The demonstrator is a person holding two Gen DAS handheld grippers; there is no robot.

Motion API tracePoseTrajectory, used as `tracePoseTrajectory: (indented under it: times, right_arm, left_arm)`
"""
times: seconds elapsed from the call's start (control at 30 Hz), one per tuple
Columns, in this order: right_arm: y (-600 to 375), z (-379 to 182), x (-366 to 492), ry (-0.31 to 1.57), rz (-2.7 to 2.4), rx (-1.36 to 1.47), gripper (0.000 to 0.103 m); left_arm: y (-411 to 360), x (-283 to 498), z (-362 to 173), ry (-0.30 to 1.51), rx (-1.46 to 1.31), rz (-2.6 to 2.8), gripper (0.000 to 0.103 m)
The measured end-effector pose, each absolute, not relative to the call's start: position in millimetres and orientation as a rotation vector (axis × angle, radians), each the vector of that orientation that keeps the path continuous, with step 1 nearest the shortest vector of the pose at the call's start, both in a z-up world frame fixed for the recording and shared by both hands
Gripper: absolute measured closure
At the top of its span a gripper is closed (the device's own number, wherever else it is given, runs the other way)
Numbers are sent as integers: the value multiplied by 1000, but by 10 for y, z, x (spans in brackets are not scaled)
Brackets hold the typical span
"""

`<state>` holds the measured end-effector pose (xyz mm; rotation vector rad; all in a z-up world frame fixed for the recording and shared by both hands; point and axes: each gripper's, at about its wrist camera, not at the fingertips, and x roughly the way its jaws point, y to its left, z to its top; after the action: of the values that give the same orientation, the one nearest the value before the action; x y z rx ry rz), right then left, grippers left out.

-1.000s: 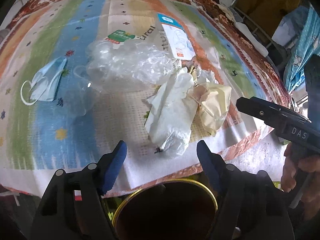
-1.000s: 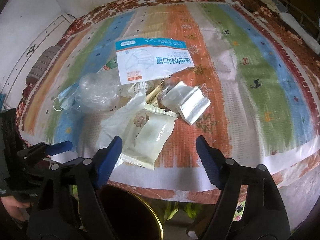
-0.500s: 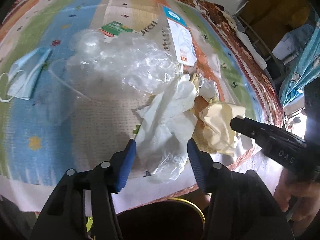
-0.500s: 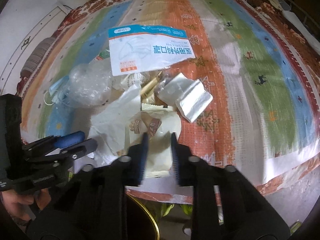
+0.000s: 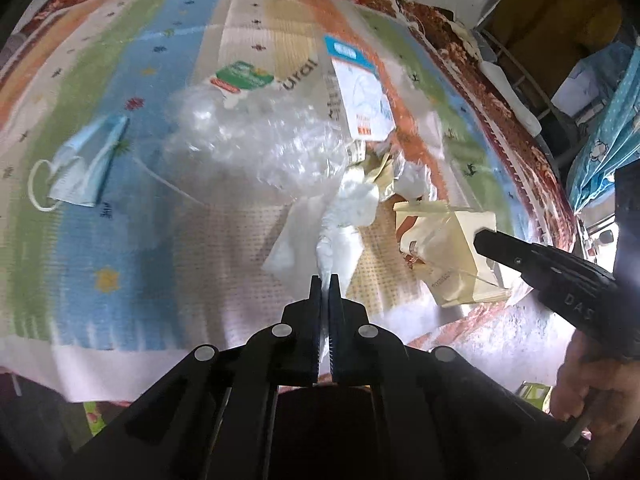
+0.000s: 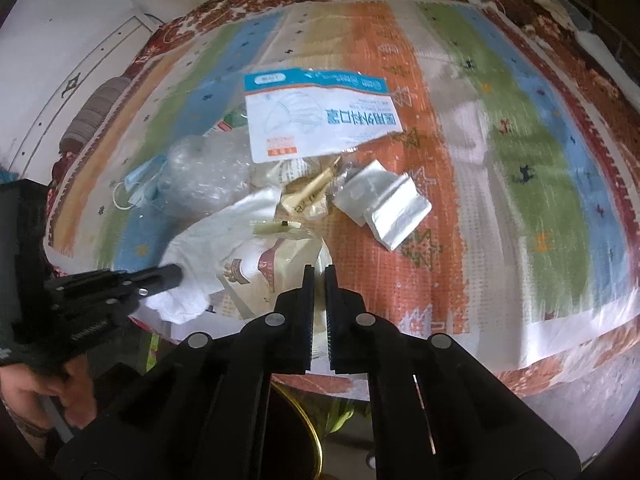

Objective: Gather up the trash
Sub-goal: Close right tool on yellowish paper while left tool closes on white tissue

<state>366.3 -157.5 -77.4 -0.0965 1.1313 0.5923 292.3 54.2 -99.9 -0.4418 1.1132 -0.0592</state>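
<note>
A pile of trash lies on the striped tablecloth. My left gripper is shut on the near tip of a crumpled white plastic bag, which stretches away from the pads. In the right wrist view, my right gripper is shut on the edge of a cream snack wrapper. The left wrist view shows that wrapper lifted off the cloth by the right gripper's dark fingers. The left gripper's fingers show on the white bag.
A blue-and-white mask package, crumpled clear plastic, a blue face mask, a folded white packet and a green-labelled wrapper lie on the cloth. A gold-rimmed bin stands below the table's near edge.
Both grippers went from wide open to shut, the left on the white bag, the right on the cream wrapper. The wrapper has lifted off the cloth and the bag is pulled taut.
</note>
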Motion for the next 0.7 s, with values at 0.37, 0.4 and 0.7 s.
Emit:
tracePoseTrajectory:
  times: [0.37, 0.4, 0.7]
  right_arm:
    - [-1530, -598, 3524, 1086, 626, -136, 99]
    - [-1532, -589, 3509, 1083, 629, -139, 99]
    - [-1494, -485, 3337, 1066, 672, -153, 99]
  left_arm:
    - [618, 2727, -701, 1126, -371, -36, 101]
    - [620, 2702, -679, 1126, -370, -37, 101]
    - [726, 2494, -489, 1099, -407, -22, 101]
